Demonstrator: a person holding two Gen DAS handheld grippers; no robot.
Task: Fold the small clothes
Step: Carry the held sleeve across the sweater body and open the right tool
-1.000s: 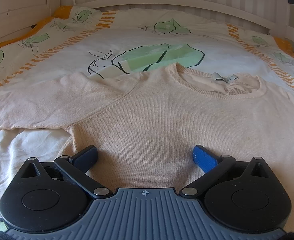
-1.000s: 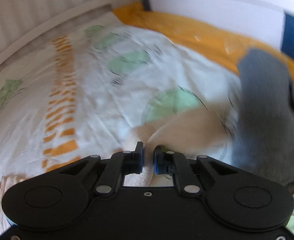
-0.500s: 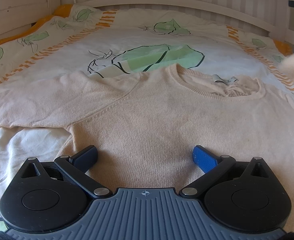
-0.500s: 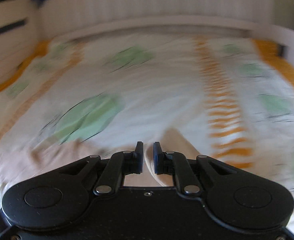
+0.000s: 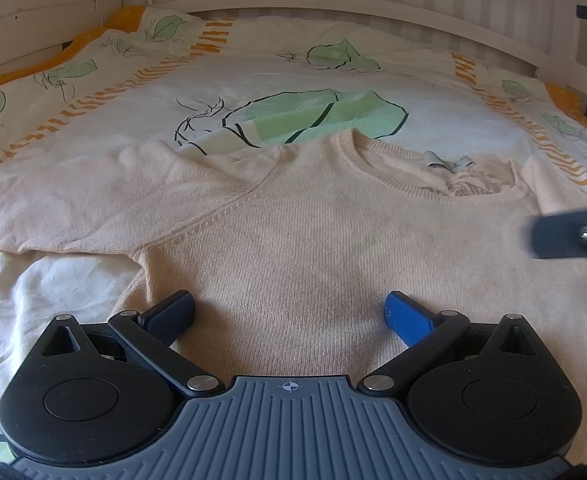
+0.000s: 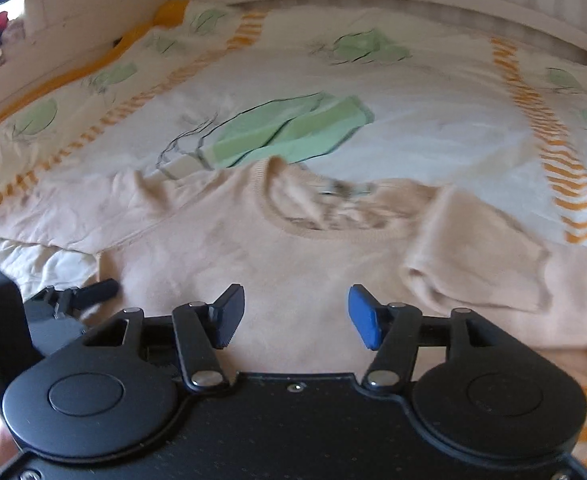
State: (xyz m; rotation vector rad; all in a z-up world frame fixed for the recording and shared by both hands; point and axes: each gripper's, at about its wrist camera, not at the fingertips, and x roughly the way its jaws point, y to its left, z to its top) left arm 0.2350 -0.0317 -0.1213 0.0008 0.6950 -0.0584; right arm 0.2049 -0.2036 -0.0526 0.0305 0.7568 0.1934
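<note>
a cream knit sweater (image 5: 333, 248) lies flat on the bed, front up, filling the middle and lower half of both views, its round neckline (image 5: 433, 176) toward the headboard with a small grey label showing inside it. one sleeve (image 5: 93, 208) stretches out flat to the left of the frame; the other sleeve (image 6: 477, 248) is folded inward and lies across the body of the sweater at the right of the right wrist view, its cuff pointing toward the middle. under it is the duvet (image 5: 253, 80), white with green leaf prints and bands of orange stripes, and behind that the white slatted bed frame (image 5: 333, 0). the left tool (image 5: 289, 312) sits low over the sweater's hem in the bottom centre of its own view, jaws spread wide with only bare knit between them, gripping nothing. the right tool (image 6: 296, 316) hovers over the sweater's chest in the bottom centre of its view; its jaws have just been opening and now stand apart, empty, with the folded sleeve lying free just to the right of them. the tip of the right tool shows blurred at the right edge of the left view.
</note>
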